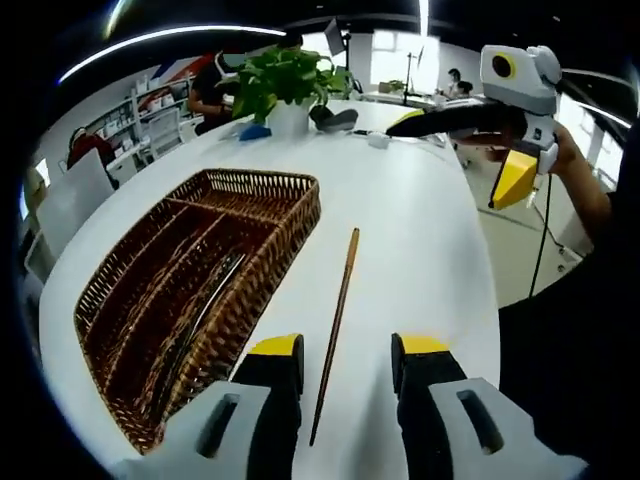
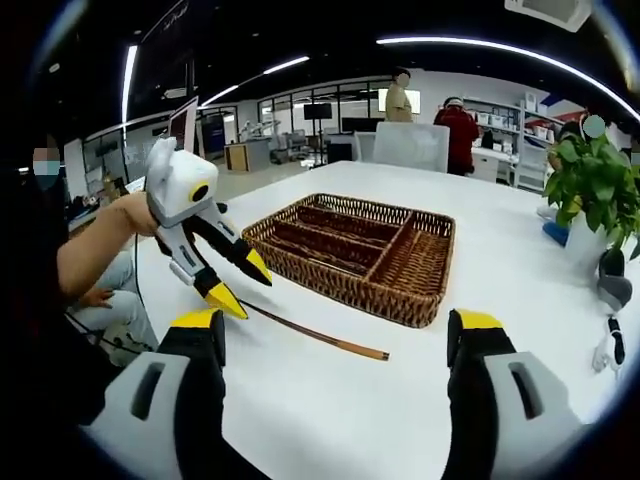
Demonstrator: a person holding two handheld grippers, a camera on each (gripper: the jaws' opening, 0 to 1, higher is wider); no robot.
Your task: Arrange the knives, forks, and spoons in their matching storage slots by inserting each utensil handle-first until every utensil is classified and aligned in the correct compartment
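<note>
Just beside the wicker tray [image 1: 262, 215] on the white counter [image 1: 420, 260], a long thin brown utensil [image 1: 336, 325] lies flat, between the spread jaws of the left gripper [image 1: 345, 352]. Over the counter, the right gripper [image 2: 332, 332] is wide apart, holding nothing.

- Wicker basket [image 2: 352, 252]: 1, divided into long slots plus one cross slot at an end.
- Brown stick-like utensil [image 1: 335, 330] on table: 1.
- Utensils inside basket: dark, at least 1 [image 1: 205, 310]; exact count unclear.
- Potted plant [image 1: 285, 85]: 1.
- White table [image 1: 420, 240]: 1.
- Grippers: 2, left gripper [image 1: 345, 362] and right gripper [image 2: 335, 335].
</note>
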